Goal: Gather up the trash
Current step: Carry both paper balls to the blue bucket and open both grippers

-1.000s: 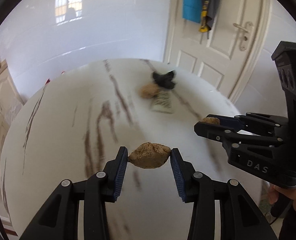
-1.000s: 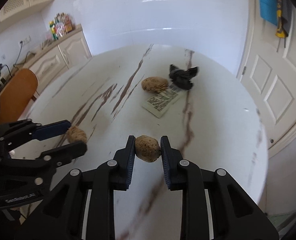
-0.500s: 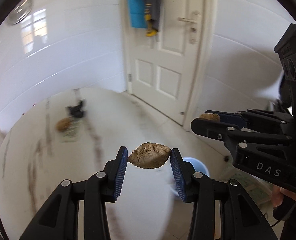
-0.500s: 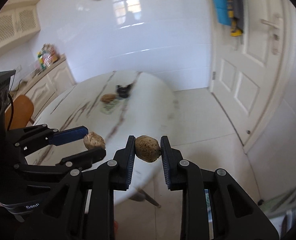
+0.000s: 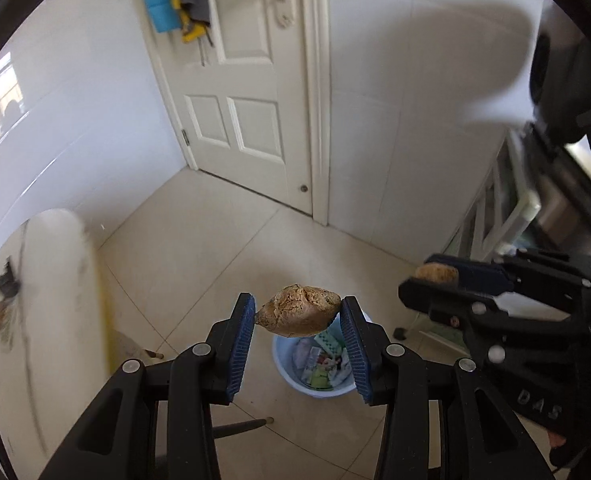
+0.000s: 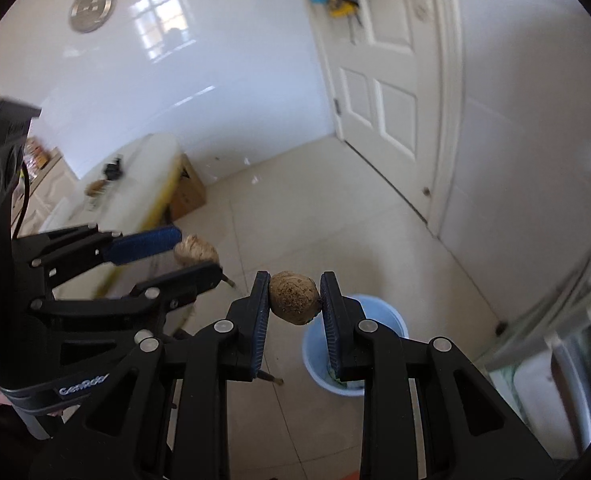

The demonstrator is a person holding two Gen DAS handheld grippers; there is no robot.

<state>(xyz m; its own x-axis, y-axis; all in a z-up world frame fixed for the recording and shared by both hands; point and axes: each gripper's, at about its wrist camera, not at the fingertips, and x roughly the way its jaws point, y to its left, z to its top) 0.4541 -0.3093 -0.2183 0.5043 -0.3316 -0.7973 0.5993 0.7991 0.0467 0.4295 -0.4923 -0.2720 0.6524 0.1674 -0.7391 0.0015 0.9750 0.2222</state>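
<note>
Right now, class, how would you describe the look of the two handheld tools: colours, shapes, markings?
Both the left tool and the right tool are black, angular frames with silver screws and ribbed blue pads. White raised letters, "DAS", mark the right one; a white logo, partly readable, marks the left.

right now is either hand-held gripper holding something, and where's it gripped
Both are. The left hand-held gripper pinches a brown crumpled wad by its two ends; the right hand-held gripper clamps a rounder brown wad across its sides.
</note>
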